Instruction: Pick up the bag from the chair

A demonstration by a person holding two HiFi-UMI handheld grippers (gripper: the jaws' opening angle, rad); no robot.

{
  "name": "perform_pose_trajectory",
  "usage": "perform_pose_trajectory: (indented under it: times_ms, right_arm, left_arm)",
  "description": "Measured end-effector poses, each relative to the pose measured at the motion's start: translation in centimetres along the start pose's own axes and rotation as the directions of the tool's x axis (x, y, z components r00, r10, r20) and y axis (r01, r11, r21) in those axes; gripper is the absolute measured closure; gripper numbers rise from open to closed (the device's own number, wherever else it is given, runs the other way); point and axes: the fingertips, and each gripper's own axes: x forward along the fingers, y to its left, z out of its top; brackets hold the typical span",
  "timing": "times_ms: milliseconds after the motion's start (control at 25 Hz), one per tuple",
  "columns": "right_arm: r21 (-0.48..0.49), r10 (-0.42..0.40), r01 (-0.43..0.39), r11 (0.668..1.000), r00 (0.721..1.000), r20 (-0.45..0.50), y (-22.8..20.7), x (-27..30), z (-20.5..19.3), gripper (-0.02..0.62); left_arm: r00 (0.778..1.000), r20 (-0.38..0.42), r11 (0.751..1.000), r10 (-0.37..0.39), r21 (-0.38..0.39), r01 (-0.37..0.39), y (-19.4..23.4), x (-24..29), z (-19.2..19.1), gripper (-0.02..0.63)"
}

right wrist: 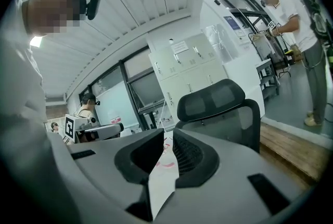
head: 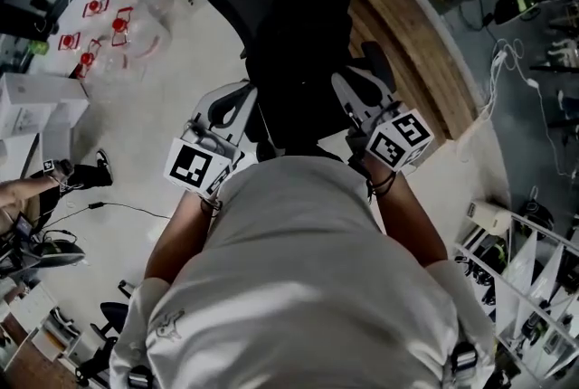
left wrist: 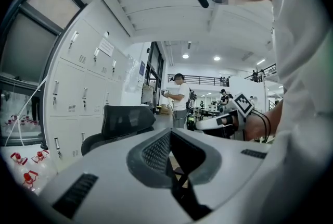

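Before the black chair [head: 298, 43] you have the thin white bag [right wrist: 162, 176] (red print on it) already pinched in your closed right gripper [right wrist: 167, 137], your left gripper [left wrist: 170, 133] closed too, seemingly empty; carrying it away remains.

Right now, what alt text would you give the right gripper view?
The right gripper is shut on a thin white, red-printed bag. Behind it stands a black office chair, with white lockers beyond.

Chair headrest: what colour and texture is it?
Black mesh on the headrest, clearest in the right gripper view.
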Motion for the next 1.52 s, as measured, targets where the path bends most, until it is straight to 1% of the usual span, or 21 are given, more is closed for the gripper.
perform_pose_trajectory:
  times_ms: [40, 160, 280, 440, 560, 760, 840, 960, 1120, 1280, 1360, 1520]
  right_arm:
    - [0.004, 0.002, -0.002, 1.0, 1.0, -0.01, -0.7, 0.3, 0.0, 0.555]
    - [0.033, 0.012, -0.011, 0.999, 0.999, -0.038, -2.7, 1.1, -0.3, 0.497]
    - [0.074, 0.027, -0.023, 0.997, 0.998, -0.053, -4.7, 2.1, -0.8, 0.474]
    - [0.128, 0.042, -0.033, 0.991, 0.997, -0.071, -7.9, 3.6, -1.7, 0.459]
    - [0.14, 0.041, -0.027, 0.99, 0.994, -0.098, -9.6, 4.5, -2.8, 0.442]
    - [0.15, 0.074, -0.052, 0.987, 0.987, -0.143, -11.6, 5.6, -4.4, 0.428]
    - [0.156, 0.087, -0.062, 0.986, 0.983, -0.162, -12.4, 5.8, -5.1, 0.425]
    - [0.169, 0.1, -0.069, 0.983, 0.978, -0.184, -13.6, 6.8, -6.6, 0.423]
    - [0.216, 0.116, -0.072, 0.974, 0.973, -0.198, -15.0, 8.4, -8.5, 0.423]
    - [0.25, 0.133, -0.079, 0.965, 0.969, -0.208, -15.8, 9.6, -9.8, 0.422]
    - [0.269, 0.144, -0.086, 0.959, 0.968, -0.206, -16.4, 10.0, -10.2, 0.422]
    - [0.338, 0.176, -0.104, 0.935, 0.966, -0.189, -17.0, 10.9, -11.2, 0.422]
  left_arm:
    - [1.0, -0.001, 1.0, 0.005, -0.003, -0.005, 0.1, 0.5, 0.0, 0.598]
    - [1.0, -0.013, 1.0, 0.017, -0.013, -0.017, 0.6, 2.1, -0.5, 0.598]
    - [0.999, -0.031, 0.999, 0.028, -0.024, -0.029, 1.3, 4.0, -1.1, 0.599]
    - [0.998, -0.05, 0.999, 0.039, -0.035, -0.041, 2.3, 6.9, -1.6, 0.599]
    - [0.997, -0.065, 0.999, 0.034, -0.035, -0.036, 2.6, 8.9, -2.1, 0.598]
    - [0.993, -0.117, 0.998, 0.03, -0.047, -0.036, 2.7, 11.6, -4.2, 0.6]
    - [0.992, -0.124, 0.998, 0.033, -0.045, -0.038, 2.6, 12.8, -4.9, 0.598]
    - [0.991, -0.124, 0.997, 0.045, -0.062, -0.053, 3.4, 14.0, -5.7, 0.599]
    - [0.99, -0.127, 0.993, 0.068, -0.091, -0.08, 4.7, 15.0, -6.9, 0.599]
    - [0.983, -0.169, 0.988, 0.078, -0.116, -0.098, 5.4, 15.4, -8.7, 0.598]
    - [0.982, -0.166, 0.987, 0.086, -0.121, -0.106, 5.5, 15.9, -9.0, 0.6]
    - [0.982, -0.172, 0.987, 0.083, -0.123, -0.105, 5.5, 16.6, -10.0, 0.599]
